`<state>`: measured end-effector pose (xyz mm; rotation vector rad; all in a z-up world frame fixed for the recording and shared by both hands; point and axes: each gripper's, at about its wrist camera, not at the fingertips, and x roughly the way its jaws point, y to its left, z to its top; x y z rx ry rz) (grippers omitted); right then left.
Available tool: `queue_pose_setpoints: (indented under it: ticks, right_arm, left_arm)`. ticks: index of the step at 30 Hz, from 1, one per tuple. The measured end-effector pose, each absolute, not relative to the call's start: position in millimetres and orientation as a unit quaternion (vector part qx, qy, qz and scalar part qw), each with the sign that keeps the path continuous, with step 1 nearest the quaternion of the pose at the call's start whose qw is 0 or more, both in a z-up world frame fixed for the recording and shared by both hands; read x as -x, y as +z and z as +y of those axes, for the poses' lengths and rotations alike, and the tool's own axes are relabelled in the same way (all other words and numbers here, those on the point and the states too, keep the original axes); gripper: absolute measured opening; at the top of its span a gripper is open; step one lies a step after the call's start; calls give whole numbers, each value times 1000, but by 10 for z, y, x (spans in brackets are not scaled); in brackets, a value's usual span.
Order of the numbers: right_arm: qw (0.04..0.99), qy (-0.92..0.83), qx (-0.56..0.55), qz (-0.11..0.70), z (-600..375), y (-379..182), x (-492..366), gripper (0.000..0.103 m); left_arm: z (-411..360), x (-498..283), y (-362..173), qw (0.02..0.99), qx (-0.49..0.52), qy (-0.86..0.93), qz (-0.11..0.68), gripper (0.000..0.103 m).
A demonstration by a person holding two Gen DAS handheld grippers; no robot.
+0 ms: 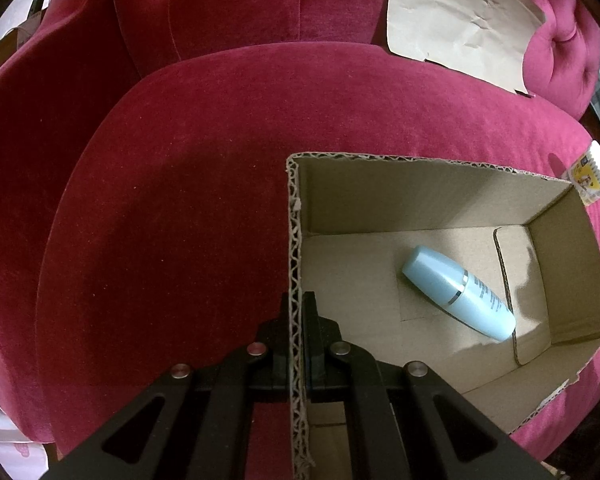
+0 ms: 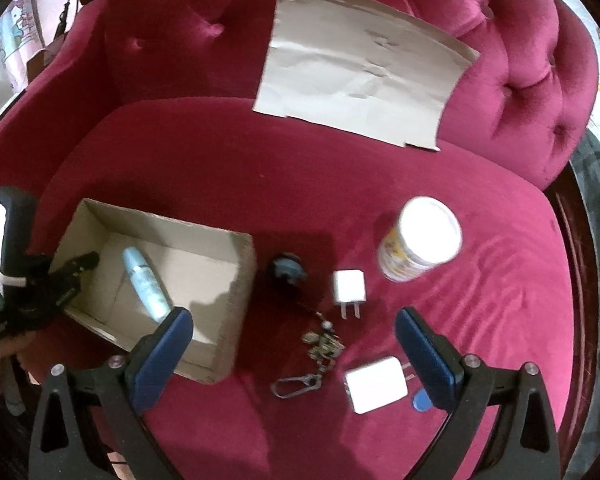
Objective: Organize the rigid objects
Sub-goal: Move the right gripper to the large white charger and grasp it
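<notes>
An open cardboard box sits on the red velvet sofa seat, with a light blue bottle lying inside. My left gripper is shut on the box's left wall; it shows in the right wrist view too. In the right wrist view the box and the bottle are at the left. My right gripper is open and empty above a keychain, a small white charger, a larger white charger, a dark round object and a white-lidded jar.
A flat sheet of brown cardboard leans on the tufted sofa back; it also shows in the left wrist view. A small blue tag lies by the larger charger. The jar peeks behind the box's far right corner.
</notes>
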<state>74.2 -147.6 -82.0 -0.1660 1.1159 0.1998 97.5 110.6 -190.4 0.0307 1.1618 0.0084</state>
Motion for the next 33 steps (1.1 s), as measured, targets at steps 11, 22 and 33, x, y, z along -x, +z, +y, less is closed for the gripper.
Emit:
queue_pose_setpoints:
  ticks: [11,22,33]
  right_arm:
    - [831,49,67,551,-1921,-991,-666,103]
    - [810,20,50,584,-2161,-1316,-654,103]
    - [787,3,53,615,-2255,-1646,-706,103]
  left_arm:
    - [1103,-976,-1909,836,-15,5,549,3]
    - [1100,-974,-1913,835,-14,6,549,3]
    - [1093,-974,-1915,836,-15,6,549,3]
